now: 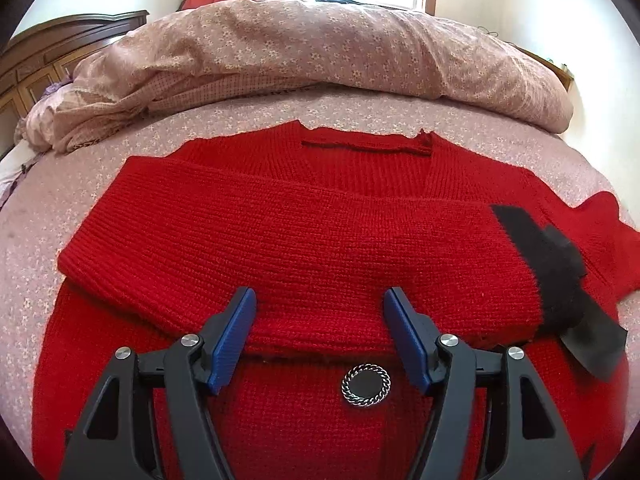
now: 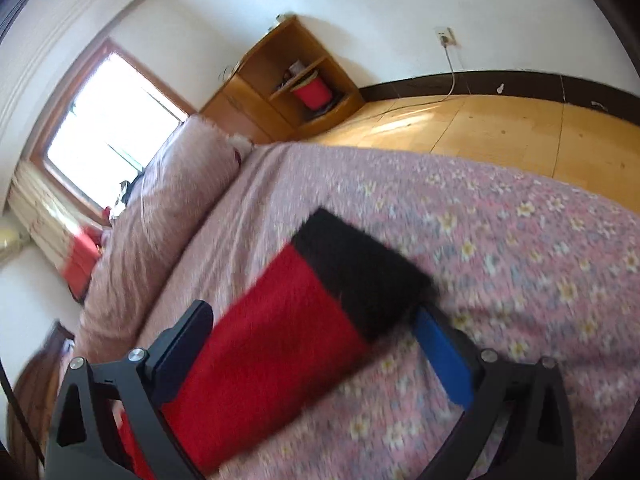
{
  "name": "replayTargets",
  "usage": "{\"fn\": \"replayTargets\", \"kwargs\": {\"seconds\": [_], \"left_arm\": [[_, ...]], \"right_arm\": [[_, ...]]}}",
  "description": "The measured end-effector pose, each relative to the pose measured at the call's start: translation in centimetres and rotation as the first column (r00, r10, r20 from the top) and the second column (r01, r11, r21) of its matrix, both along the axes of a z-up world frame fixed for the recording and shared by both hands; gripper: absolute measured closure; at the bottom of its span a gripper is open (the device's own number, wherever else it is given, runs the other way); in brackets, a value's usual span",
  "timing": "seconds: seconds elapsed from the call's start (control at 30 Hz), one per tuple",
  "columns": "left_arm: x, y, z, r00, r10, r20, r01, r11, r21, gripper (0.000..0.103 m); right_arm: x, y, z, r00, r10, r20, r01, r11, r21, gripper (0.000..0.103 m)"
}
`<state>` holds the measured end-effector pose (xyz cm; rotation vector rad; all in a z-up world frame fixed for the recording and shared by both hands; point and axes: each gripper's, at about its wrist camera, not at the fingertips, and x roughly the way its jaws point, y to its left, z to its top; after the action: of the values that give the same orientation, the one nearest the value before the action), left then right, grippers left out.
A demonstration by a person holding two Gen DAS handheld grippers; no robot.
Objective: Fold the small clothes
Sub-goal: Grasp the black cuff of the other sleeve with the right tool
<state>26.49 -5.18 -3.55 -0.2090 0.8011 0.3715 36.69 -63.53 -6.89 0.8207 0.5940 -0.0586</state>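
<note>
I see one red sweater (image 1: 320,240) lying flat on the bed sheet (image 1: 100,184), neckline (image 1: 366,146) pointing away from my left gripper (image 1: 320,336) toward the rolled duvet (image 1: 320,56), so the body runs near to far. One sleeve (image 1: 280,236) is folded across the chest, its long axis lying left to right, and its black cuff (image 1: 560,280) ends at the right side of the body. A single round metal-rimmed button (image 1: 366,385) sits on the front just below that sleeve, between my left fingers. The left gripper is spread wide with nothing between the blue pads (image 1: 234,340); I cannot tell whether its tips touch the knit.

In the right wrist view, which is blurred, a second sleeve (image 2: 264,344) lies diagonally over the sheet, its black cuff (image 2: 360,272) pointing away from the gripper toward the far edge of the bed. The right gripper (image 2: 316,348) is also spread wide, the sleeve lying between its two fingers beside the left one and apart from the blue pad (image 2: 444,360) on the right; it grips nothing.

Bare sheet surrounds the sweater on the left and beyond the neckline up to the duvet. On the right the bed ends at a wooden floor (image 2: 500,128), with one wooden shelf unit (image 2: 288,80) against the wall and a window (image 2: 108,128) behind the duvet.
</note>
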Motion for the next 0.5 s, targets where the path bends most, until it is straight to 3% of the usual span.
{"fn": "replayTargets", "kwargs": {"seconds": [0.2, 0.23, 0.3, 0.33, 0.4, 0.43, 0.5], "left_arm": [[0.1, -0.1, 0.0, 1.000, 0.000, 0.000, 0.000, 1.000, 0.001, 0.041], [0.1, -0.1, 0.0, 1.000, 0.000, 0.000, 0.000, 1.000, 0.000, 0.041], [0.0, -0.1, -0.1, 1.000, 0.000, 0.001, 0.000, 1.000, -0.002, 0.041], [0.0, -0.1, -0.1, 1.000, 0.000, 0.002, 0.000, 1.000, -0.003, 0.041], [0.0, -0.1, 0.0, 1.000, 0.000, 0.004, 0.000, 1.000, -0.005, 0.041], [0.0, -0.1, 0.0, 1.000, 0.000, 0.004, 0.000, 1.000, -0.006, 0.041], [0.0, -0.1, 0.0, 1.000, 0.000, 0.005, 0.000, 1.000, -0.006, 0.041]], "right_arm": [[0.7, 1.0, 0.1, 1.000, -0.020, 0.012, 0.020, 0.999, -0.046, 0.003], [0.4, 0.8, 0.0, 0.999, -0.029, 0.023, 0.030, 0.999, -0.037, 0.010], [0.0, 0.3, -0.5, 0.998, -0.066, 0.018, 0.066, 0.998, -0.016, 0.054], [-0.2, 0.0, -1.0, 0.997, -0.081, 0.012, 0.081, 0.997, 0.018, 0.094], [-0.8, -1.1, -2.4, 0.994, -0.102, 0.050, 0.094, 0.986, 0.140, 0.093], [-1.3, -1.3, -2.2, 0.990, -0.118, 0.077, 0.107, 0.984, 0.140, 0.093], [-1.6, -0.5, -1.1, 0.987, -0.134, 0.085, 0.130, 0.990, 0.054, 0.093]]}}
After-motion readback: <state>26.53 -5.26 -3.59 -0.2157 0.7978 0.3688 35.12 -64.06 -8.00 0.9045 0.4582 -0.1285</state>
